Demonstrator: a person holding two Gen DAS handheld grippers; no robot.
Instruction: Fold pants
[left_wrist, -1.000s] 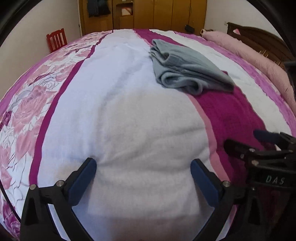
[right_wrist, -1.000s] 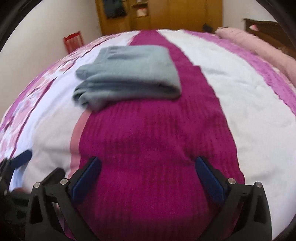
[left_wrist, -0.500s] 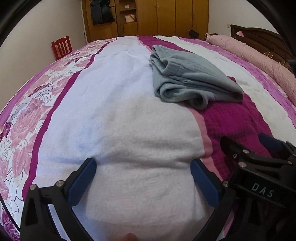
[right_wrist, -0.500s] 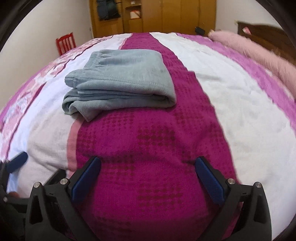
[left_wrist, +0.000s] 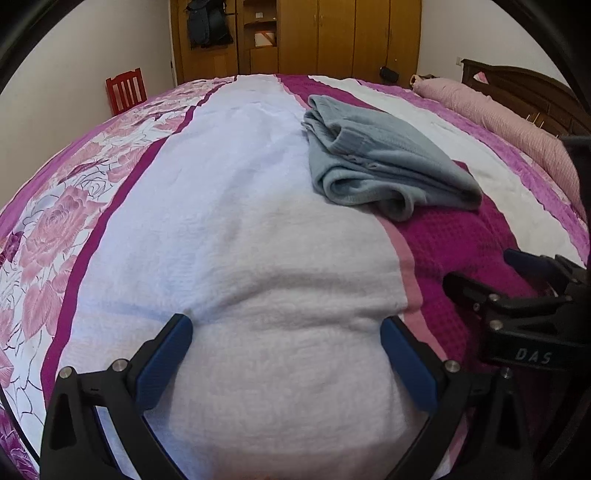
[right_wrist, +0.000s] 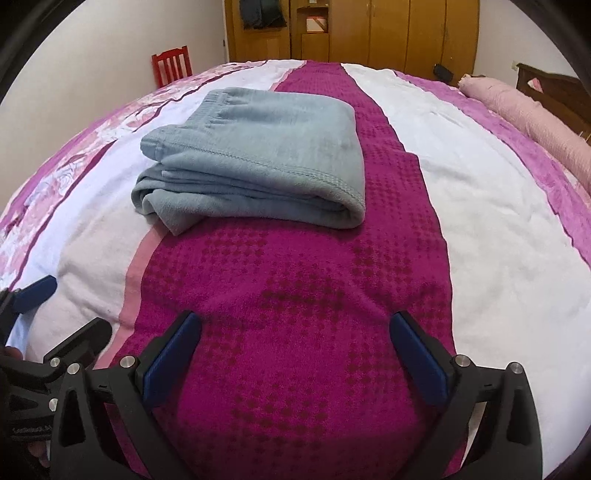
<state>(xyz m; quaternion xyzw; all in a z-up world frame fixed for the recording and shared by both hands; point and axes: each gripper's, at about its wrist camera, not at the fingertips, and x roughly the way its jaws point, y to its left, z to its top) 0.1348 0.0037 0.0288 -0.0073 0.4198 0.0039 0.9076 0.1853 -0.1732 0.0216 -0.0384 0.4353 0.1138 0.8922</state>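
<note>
Striped magenta, white and rose-print bedspread (right_wrist: 498, 221) across bed. Red wooden slat-back chair (right_wrist: 171, 66) against wall. Tall yellow-brown wooden wardrobe (right_wrist: 388, 33) behind. Pink bolster (left_wrist: 509, 122) beside dark headboard (left_wrist: 517, 81).

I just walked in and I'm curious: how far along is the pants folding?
It looks essentially finished. The grey pants lie folded in a compact stack on the bedspread, waistband on top. Nothing is in hand: the left gripper and the right gripper are both open, empty and well short of the pile. At most, the slightly loose lower-left corner could be tidied.
</note>
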